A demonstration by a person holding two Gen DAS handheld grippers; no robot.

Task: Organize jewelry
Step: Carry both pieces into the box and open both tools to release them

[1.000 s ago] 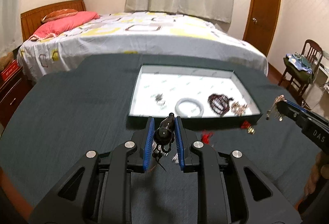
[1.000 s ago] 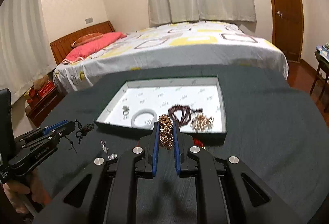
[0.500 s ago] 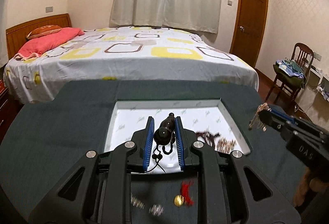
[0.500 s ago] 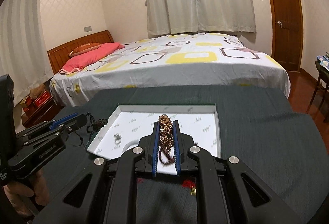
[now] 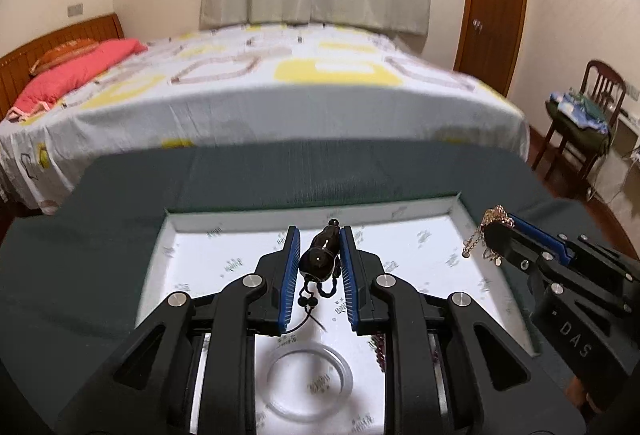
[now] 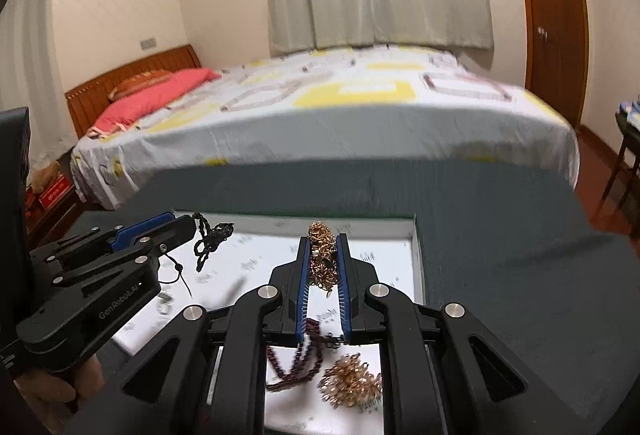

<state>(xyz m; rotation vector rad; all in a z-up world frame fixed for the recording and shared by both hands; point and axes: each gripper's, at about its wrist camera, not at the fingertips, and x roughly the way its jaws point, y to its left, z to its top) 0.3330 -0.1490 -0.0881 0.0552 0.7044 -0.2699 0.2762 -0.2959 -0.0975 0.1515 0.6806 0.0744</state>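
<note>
Black beaded bracelet [image 5: 320,261] is clamped in your left tongs [image 5: 319,267] over the white tray [image 5: 420,211]; your right tongs [image 6: 323,267] pinch a gold chain [image 6: 322,247] above its right half.

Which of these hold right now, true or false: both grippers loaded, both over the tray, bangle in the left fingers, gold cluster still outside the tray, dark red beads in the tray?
1. Left gripper grips a black beaded piece. True.
2. Right gripper is empty. False: it grips a gold chain.
3. Both grippers are over the white tray. True.
4. The white bangle is held. False: it lies in the tray.
5. The gold cluster lies on the cloth. False: in the tray, beside the dark red beads.
</note>
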